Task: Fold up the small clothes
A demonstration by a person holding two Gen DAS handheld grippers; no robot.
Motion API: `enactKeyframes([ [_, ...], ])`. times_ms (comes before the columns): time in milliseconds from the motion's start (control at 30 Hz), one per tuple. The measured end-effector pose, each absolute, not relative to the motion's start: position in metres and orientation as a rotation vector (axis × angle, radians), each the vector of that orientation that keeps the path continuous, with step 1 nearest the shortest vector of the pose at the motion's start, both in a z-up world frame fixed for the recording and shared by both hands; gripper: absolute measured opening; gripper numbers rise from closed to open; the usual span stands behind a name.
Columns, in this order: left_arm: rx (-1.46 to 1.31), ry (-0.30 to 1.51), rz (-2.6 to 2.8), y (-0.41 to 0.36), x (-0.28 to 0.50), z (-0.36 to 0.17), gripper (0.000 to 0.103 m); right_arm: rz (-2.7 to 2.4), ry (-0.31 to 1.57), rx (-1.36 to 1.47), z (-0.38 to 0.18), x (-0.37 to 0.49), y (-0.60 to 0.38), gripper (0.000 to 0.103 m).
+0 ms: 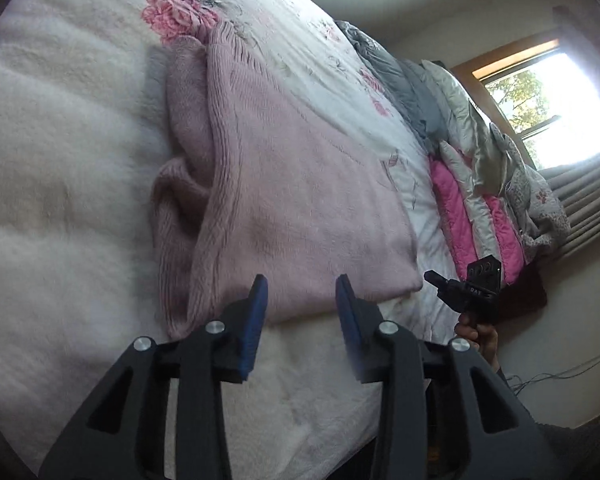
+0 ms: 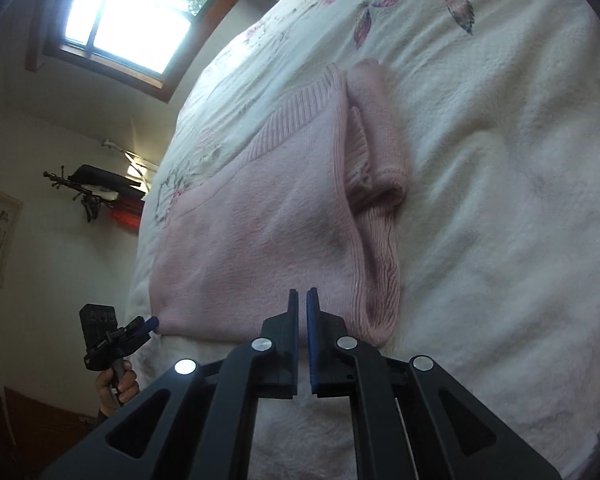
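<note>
Sweater: we see it lying part-folded on the bed, a sleeve bunched along one side
Left gripper: our jaws stand apart, empty, just short of the near hem
Right gripper: our jaws nearly closed, nothing between them
Risk: we may pinch only the top layer, so the fold slides apart
Risk: the fluffy blanket could snag in our fingers

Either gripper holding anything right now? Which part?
Nothing held. Left gripper is open above the pink sweater; right gripper is nearly shut, with no fabric between its fingers.
</note>
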State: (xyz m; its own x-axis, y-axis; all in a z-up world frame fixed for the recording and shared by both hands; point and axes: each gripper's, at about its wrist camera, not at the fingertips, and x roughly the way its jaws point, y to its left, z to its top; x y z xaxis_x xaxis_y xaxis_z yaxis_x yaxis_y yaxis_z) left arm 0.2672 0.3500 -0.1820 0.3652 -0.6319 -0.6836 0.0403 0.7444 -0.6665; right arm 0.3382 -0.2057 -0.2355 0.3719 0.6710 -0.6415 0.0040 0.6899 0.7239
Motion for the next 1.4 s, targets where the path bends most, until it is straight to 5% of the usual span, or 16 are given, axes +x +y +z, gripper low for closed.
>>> enactKeyframes([
  [100, -0.641, 1.176, -0.404, 0.358, 0.262, -0.207, 0.019, 0.402, 1.212, 0.687, -0.267, 0.335, -0.206, 0.0],
  [133, -0.688, 1.174, -0.395, 0.365, 0.261, -0.208, 0.02, 0.396, 1.21, 0.712, -0.272, 0.334, -0.209, 0.0],
  [167, -0.722, 1.168, -0.396, 0.369, 0.259, -0.205, 0.024, 0.38, 1.202, 0.724, -0.268, 0.332, -0.211, 0.0],
  [233, -0.714, 1.145, -0.411, 0.371, 0.254, -0.189, 0.051, 0.366, 1.159, 0.677, -0.245, 0.327, -0.205, 0.01],
  [333, -0.682, 1.113, -0.408, 0.387, 0.25, -0.162, 0.077, 0.365, 1.1, 0.537, -0.204, 0.308, -0.18, 0.025],
  [500, -0.789, 1.079, -0.384, 0.425, 0.275, -0.145, 0.083, 0.374, 0.998, 0.116, -0.158, 0.265, -0.085, 0.068],
  [800, -0.884, 1.135, -0.327, 0.45, 0.345, -0.168, 0.084, 0.517, 0.9, -0.386, -0.174, 0.212, 0.078, 0.069],
  [1400, -0.867, 1.22, -0.528, 0.408, 0.449, -0.216, 0.084, 0.538, 0.887, -0.571, -0.221, 0.272, 0.178, 0.071],
])
